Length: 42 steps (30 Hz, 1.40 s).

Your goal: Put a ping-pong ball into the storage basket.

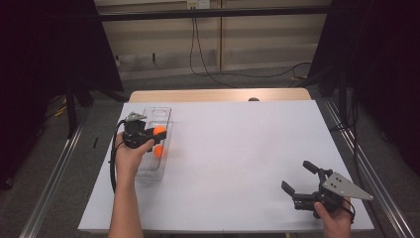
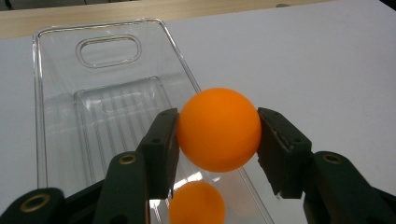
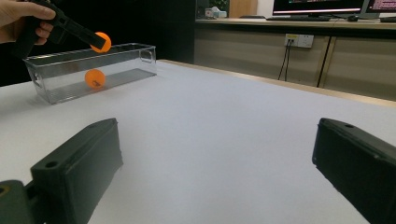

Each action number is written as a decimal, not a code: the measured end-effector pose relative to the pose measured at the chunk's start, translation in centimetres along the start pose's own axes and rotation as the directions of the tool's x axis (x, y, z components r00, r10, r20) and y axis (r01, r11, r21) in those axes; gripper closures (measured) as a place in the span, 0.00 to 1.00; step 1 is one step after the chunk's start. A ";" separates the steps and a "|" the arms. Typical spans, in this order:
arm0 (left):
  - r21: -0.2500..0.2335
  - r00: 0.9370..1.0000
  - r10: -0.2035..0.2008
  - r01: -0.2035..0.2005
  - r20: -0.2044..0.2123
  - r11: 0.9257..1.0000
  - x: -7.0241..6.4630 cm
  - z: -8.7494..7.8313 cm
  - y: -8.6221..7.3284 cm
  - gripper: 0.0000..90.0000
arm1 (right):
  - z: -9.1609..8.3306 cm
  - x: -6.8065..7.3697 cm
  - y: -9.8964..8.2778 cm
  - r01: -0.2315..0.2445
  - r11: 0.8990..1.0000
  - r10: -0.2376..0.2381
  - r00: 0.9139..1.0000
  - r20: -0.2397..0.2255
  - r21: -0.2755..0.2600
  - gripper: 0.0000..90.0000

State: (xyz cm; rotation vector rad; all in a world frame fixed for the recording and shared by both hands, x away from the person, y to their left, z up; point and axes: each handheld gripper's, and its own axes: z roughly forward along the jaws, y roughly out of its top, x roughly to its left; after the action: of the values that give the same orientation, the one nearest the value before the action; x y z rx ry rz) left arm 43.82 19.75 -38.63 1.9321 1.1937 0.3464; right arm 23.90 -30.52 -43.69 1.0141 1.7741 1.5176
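Two orange balls (image 2: 218, 129): one in left claw (image 2: 217, 140), one in clear bin (image 2: 60, 93).

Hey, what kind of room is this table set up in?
Probably a lab or office workroom: monitors on a bench along the wall, wall sockets with trailing cables, and black curtains flanking the table.

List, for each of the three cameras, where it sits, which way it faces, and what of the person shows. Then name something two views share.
High view: above the table's near edge, looking forward and down; both forearms enter from the bottom.
Left gripper view: on the left hand-held gripper, looking down into the clear bin; its jaws clamp an orange ball.
Right gripper view: on the right hand-held gripper, looking level across the table; jaws apart.
Shared: the lower ball in the bin.
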 end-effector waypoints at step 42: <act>0.006 0.996 -0.006 0.007 -0.084 1.000 1.1 -0.9 -0.4 0.56 | 0.0 0.1 0.0 0.001 1.000 -0.001 1.000 -0.003 0.001 0.01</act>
State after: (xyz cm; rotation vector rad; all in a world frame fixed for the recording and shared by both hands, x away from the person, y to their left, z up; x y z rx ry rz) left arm 43.62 21.16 -38.53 1.9353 1.2566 0.4245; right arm 23.90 -30.44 -43.71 1.0113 1.7778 1.5184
